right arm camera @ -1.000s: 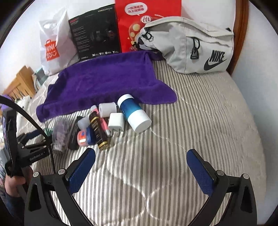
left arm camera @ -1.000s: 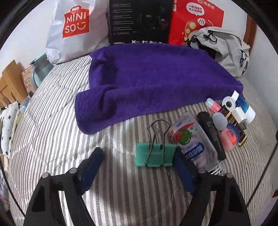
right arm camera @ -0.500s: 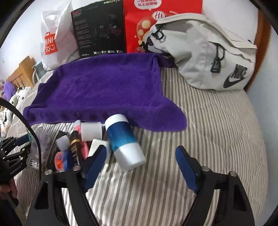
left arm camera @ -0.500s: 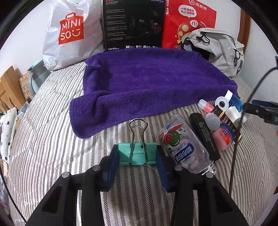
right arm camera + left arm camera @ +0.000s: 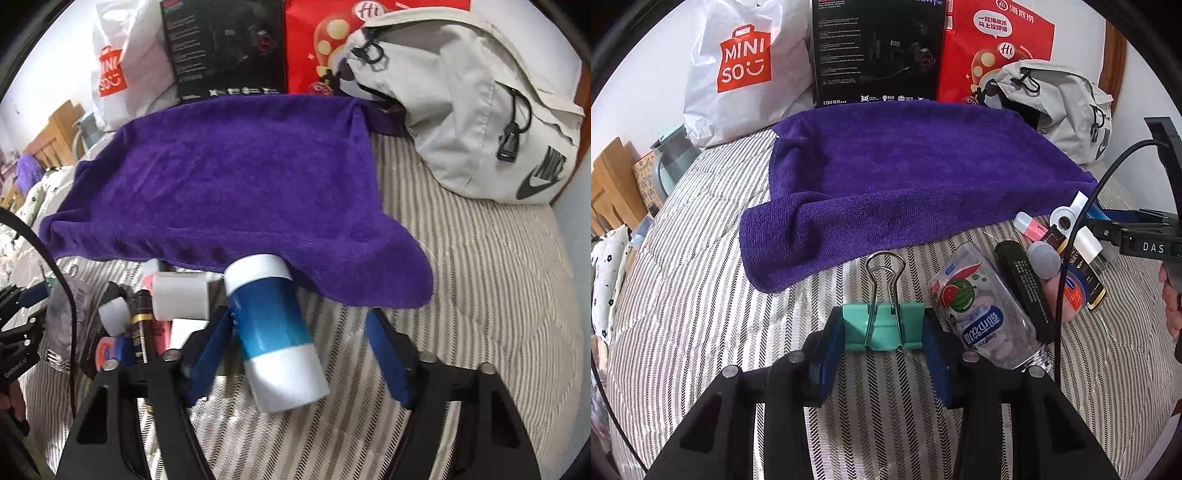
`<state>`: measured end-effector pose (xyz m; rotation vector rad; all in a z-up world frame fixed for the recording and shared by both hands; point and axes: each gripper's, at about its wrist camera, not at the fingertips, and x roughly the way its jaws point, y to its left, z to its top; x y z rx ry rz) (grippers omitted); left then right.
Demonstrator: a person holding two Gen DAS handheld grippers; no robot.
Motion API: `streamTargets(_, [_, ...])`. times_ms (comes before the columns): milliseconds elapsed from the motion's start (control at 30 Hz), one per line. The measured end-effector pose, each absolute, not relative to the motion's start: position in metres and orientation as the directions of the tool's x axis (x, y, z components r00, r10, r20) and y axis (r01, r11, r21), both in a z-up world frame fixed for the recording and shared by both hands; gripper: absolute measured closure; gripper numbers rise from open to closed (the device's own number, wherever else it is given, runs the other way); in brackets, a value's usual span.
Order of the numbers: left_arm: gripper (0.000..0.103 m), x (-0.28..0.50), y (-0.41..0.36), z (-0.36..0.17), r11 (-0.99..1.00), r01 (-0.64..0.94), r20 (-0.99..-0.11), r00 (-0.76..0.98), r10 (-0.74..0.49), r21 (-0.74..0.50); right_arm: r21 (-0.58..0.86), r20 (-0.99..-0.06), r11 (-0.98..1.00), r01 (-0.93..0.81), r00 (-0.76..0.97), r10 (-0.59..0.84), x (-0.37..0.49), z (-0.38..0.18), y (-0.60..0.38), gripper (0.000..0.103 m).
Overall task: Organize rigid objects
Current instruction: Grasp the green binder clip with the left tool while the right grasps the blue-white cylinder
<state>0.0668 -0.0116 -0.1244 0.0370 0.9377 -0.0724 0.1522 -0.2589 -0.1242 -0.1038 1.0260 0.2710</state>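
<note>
1. A striped bed (image 5: 701,295) is seen, with a purple towel (image 5: 905,184) spread toward its head edge, where bags and boxes are propped against the wall.
2. The grasp step is judged to be in hand: a green clip (image 5: 882,325), lying just off the towel's near edge, is pinched at its sides by the left gripper (image 5: 882,341).
3. A blue and white can (image 5: 273,332) lies on its side between the spread fingers of the right gripper (image 5: 299,354); only the left pad seems to touch it.
4. Next, a lift of the clip and closure on the can are called for, probably toward the towel.
5. The clip is flat-sided, wire handles pointing away; the can is smooth and may roll.
</note>
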Motion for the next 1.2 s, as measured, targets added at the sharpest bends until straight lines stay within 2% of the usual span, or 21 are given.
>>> streamTargets(33, [0.064,0.067,-0.012,-0.124,0.997,0.079,-0.806,0.589,-0.047,-0.001,0.053,-0.855,0.957,-0.285,0.482,0.191,0.151,-0.125,-0.257,0.066])
streamTargets(100, [0.064,0.067,-0.011,-0.124,0.997,0.080,-0.806,0.590,-0.050,-0.003,0.032,-0.866,0.956,-0.292,0.469,0.172,0.149,-0.129,-0.253,0.067])
streamTargets(333, [0.064,0.065,-0.009,-0.125,0.997,0.081,-0.801,0.597,-0.054,-0.007,-0.005,-0.899,0.972,-0.235,0.427,0.099,0.123,-0.127,-0.266,0.067])
streamTargets(600, [0.063,0.061,-0.011,-0.125,0.998,0.067,-0.787,0.616,-0.040,0.002,-0.028,-0.887,0.977,-0.213,0.456,0.074,0.113,-0.129,-0.267,0.067])
streamTargets(900, [0.064,0.056,-0.001,-0.124,0.995,0.069,-0.801,0.591,-0.095,-0.067,0.021,-0.898,0.976,-0.216,0.425,0.113,0.102,-0.127,-0.278,0.067])
streamTargets(1200, [0.064,0.041,0.018,-0.112,0.994,0.015,-0.800,0.593,-0.094,-0.106,0.094,-0.887,0.968,-0.232,0.423,0.187,0.079,-0.104,-0.287,0.067])
